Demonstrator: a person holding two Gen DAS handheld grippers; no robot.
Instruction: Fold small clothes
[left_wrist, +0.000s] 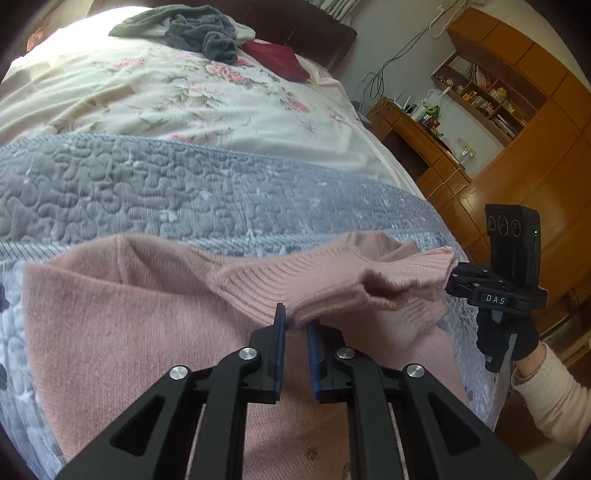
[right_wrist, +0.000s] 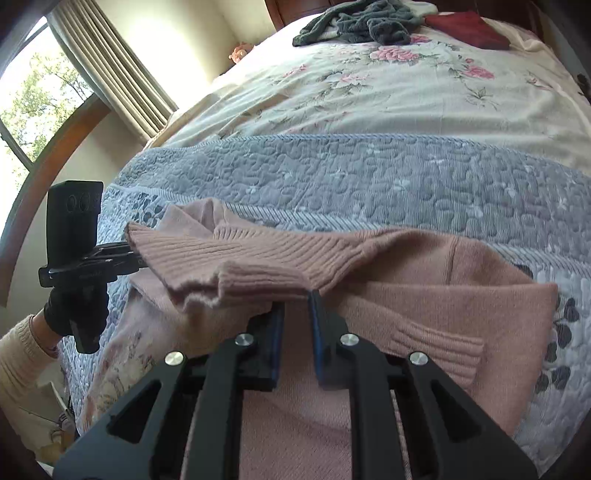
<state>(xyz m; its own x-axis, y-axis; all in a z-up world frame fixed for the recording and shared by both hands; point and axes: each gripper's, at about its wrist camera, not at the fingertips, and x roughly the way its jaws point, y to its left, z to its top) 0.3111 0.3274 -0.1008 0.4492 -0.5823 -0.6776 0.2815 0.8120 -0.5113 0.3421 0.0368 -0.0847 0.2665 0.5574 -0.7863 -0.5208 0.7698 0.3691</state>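
while the pink sweater (left_wrist: 147, 314) lies on the grey quilt (left_wrist: 184, 192), its ribbed hem is pinched between both 2-finger tools; left gripper (left_wrist: 295, 323) and right gripper (right_wrist: 297, 308) each clamp it narrowly.

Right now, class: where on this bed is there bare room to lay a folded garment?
Free: the grey-blue quilted blanket band beyond the pink knitted sweater, and the floral sheet behind it. Crowded: the headboard end, with the dark grey clothes heap and red cloth.
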